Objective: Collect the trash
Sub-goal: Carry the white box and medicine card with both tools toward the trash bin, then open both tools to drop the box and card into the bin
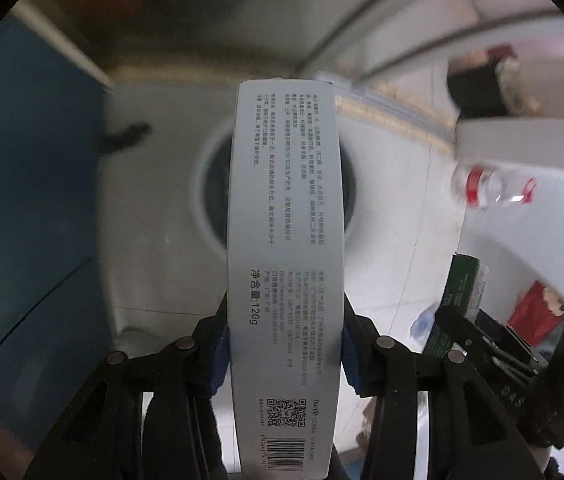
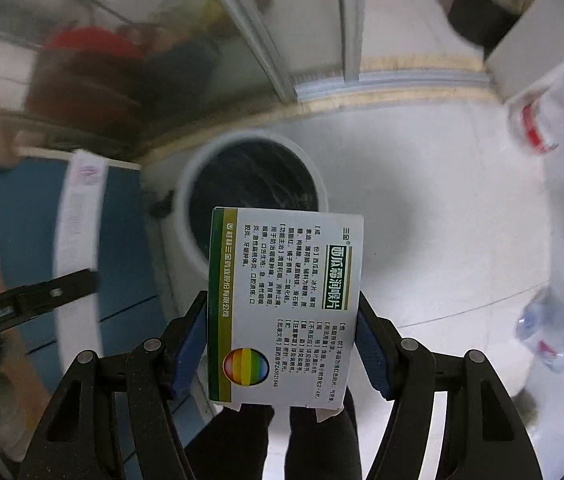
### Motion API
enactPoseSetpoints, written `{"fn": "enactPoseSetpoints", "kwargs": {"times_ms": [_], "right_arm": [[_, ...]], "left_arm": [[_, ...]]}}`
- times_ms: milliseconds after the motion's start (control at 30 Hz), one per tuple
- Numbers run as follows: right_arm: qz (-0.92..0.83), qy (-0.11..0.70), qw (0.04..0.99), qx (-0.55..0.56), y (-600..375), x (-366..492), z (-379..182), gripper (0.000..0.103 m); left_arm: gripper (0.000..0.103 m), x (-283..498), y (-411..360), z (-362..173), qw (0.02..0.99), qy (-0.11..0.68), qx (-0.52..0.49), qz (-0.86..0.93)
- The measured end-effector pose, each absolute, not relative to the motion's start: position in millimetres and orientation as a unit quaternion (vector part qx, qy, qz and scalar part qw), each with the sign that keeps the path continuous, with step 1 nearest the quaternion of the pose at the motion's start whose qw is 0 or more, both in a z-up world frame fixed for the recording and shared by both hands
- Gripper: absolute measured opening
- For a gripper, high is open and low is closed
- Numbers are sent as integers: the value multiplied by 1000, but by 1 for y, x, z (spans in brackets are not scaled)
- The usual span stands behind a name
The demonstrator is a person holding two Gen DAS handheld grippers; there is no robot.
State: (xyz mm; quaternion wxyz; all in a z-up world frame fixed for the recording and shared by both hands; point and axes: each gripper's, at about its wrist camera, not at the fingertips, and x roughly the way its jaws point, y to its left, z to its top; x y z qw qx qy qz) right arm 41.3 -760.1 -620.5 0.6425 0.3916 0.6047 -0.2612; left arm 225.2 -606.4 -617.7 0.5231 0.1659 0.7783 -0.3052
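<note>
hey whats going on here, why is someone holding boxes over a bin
A person is collecting trash with two handheld grippers. The left gripper is shut on a long grey toothpaste box, and the right gripper is shut on a white and green medicine box. Both boxes are held above a white bin with a dark liner on the floor. Neither is released yet. Plastic bottles lie nearby.
</note>
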Motion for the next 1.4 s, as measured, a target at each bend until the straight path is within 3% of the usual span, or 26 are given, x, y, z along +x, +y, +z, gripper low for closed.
{"fn": "enactPoseSetpoints", "kwargs": {"times_ms": [33,67,200,233,267,300,333,533,767,933,1000,1133,1400], "right_arm": [[-261,605,643,392,-760,41,-620,69],[-254,608,639,397,-773,46,-662,69],[-233,619,637,396,-784,66,-716,70],[-229,621,638,393,-779,74,-724,72],[-230,625,637,389,-776,79,-729,78],[-233,627,636,385,-776,83,-734,99],[-233,627,636,385,-776,83,-734,103],[-292,635,645,307,-771,81,-713,103],[-316,630,653,277,-758,77,-668,103],[-328,612,671,260,-738,69,-599,103],[-331,599,685,250,-727,61,-548,103],[-332,587,696,246,-715,52,-497,103],[-329,558,727,229,-669,9,-334,103]], "left_arm": [[43,223,-616,-644,508,785,174,-309],[44,223,-623,-665,499,789,184,-306],[93,227,-631,-696,515,776,206,-302],[99,229,-629,-699,524,770,211,-298],[99,233,-621,-705,533,764,213,-295],[99,234,-626,-702,550,753,217,-288],[99,235,-621,-700,562,746,222,-282],[99,234,-595,-660,658,656,277,-247],[99,232,-564,-603,680,640,268,-237],[99,224,-548,-556,691,628,260,-246],[99,216,-552,-545,696,623,257,-248],[99,204,-542,-487,703,616,245,-257],[99,169,-526,-374,714,603,218,-283]]}}
